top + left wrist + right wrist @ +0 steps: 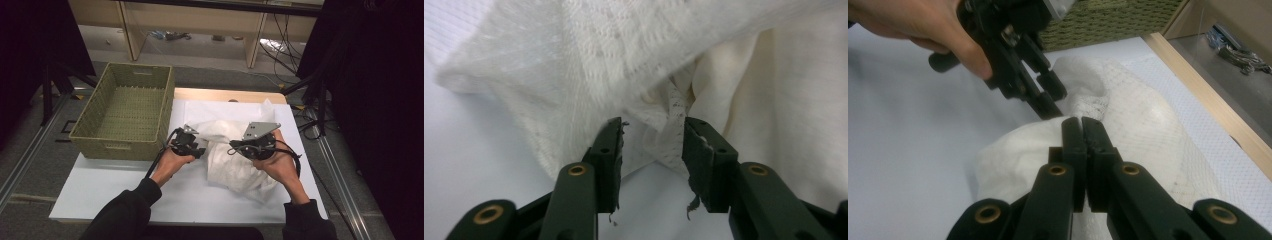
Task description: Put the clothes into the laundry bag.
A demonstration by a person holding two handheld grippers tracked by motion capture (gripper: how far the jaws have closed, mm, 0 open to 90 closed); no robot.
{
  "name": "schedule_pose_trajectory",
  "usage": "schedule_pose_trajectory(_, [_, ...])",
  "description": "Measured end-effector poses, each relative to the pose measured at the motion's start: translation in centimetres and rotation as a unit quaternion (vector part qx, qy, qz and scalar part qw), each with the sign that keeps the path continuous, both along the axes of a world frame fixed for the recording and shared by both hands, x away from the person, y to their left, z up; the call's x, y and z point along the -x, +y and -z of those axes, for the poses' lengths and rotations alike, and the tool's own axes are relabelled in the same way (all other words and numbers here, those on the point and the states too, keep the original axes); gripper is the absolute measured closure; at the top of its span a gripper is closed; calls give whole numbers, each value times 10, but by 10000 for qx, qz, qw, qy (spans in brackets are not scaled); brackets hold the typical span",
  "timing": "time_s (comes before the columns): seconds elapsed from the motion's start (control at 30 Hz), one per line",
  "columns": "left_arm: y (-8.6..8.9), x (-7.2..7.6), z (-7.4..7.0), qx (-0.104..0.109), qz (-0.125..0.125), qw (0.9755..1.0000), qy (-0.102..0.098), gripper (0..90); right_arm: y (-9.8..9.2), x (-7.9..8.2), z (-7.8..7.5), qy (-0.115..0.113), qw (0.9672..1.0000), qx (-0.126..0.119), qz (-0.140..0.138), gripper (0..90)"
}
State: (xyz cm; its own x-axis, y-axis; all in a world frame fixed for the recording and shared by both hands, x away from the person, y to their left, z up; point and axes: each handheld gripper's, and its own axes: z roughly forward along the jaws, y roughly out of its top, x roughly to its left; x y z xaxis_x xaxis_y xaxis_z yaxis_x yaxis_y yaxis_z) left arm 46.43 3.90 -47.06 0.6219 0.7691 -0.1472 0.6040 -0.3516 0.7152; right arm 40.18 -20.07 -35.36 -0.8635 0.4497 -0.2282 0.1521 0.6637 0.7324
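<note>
A crumpled white knitted cloth [235,167] lies on the white table sheet [120,192], right of centre. My right gripper [233,146] is shut on a raised fold of the cloth [1148,125]; in the right gripper view its jaws [1082,131] press together at the lacy edge. My left gripper [201,150] is open just left of that spot. In the left gripper view a lacy strip of the cloth [674,115] hangs between my left gripper's [651,145] spread jaws, which do not press on it. The left gripper [1050,97] also shows in the right gripper view, a hand around its handle.
A green woven basket [122,146] stands empty at the table's left rear, close behind the left hand. The table's wooden edge [1208,125] runs along the far side. Dark stands and cables crowd the floor on the right.
</note>
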Motion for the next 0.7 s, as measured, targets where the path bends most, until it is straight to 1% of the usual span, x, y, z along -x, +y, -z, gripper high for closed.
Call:
schedule_pose_trajectory(0.03, [-3,-3,3,158,-112,9997,162,579,0,0,0,35,10000,2,24,900])
schedule_pose_trajectory(0.07, [-5,-6,5,191,-144,9995,222,574,0,1,0,25,10000,0,35,900])
schedule_pose_trajectory(0.1, [-7,-9,6,139,-195,9994,230,567,-1,1,0,30,10000,-6,38,900])
schedule_pose_trajectory(0.13, [-9,-12,7,150,-263,9993,231,571,-1,1,0,26,10000,-3,35,900])
schedule_pose_trajectory(0.17, [-10,-14,9,233,-295,9989,279,594,0,1,0,23,10000,0,29,900])
schedule_pose_trajectory(0.2, [-11,-15,10,346,-248,9984,360,671,0,0,0,6,10000,-1,0,900])
schedule_pose_trajectory(0.23, [-12,-16,9,189,-271,9991,254,757,0,0,0,4,10000,3,0,900])
schedule_pose_trajectory(0.27, [-13,-15,9,145,-234,9993,233,832,0,0,0,-2,10000,9,1,900])
schedule_pose_trajectory(0.3, [-12,-14,8,12,-72,9997,233,866,-1,1,0,13,10000,15,35,900])
schedule_pose_trajectory(0.33, [-10,-11,6,-20,-5,9997,254,878,-2,0,0,-46,10000,4,19,900])
schedule_pose_trajectory(0.37, [-6,-8,3,-72,39,9998,162,883,-3,0,-1,-27,10000,-8,26,900])
schedule_pose_trajectory(0.4, [-3,-6,1,-49,65,9998,181,884,-4,0,-1,-52,10000,-12,36,900])
schedule_pose_trajectory(0.43, [1,-5,-1,0,73,9999,137,886,-4,0,-1,-28,10000,-30,48,900])
schedule_pose_trajectory(0.47, [4,-3,-3,7,119,9999,92,888,-5,0,-1,19,9999,-43,129,900])
schedule_pose_trajectory(0.53, [9,1,-4,7,212,9998,66,890,-5,0,-1,9,9999,-44,158,900])
schedule_pose_trajectory(0.57, [10,4,-5,-29,275,9996,55,891,-5,0,-1,6,9999,-37,159,900])
schedule_pose_trajectory(0.6, [11,7,-6,-60,364,9993,57,891,-5,1,-1,60,9998,-43,169,900])
schedule_pose_trajectory(0.63, [12,13,-8,-59,435,9990,14,891,-4,2,-1,52,9998,-32,168,900])
schedule_pose_trajectory(0.67, [14,18,-12,-78,500,9987,-15,891,-5,1,-1,-12,9999,-2,126,900])
schedule_pose_trajectory(0.7, [16,24,-15,-68,603,9981,-48,891,-5,1,-1,-8,9999,8,134,900])
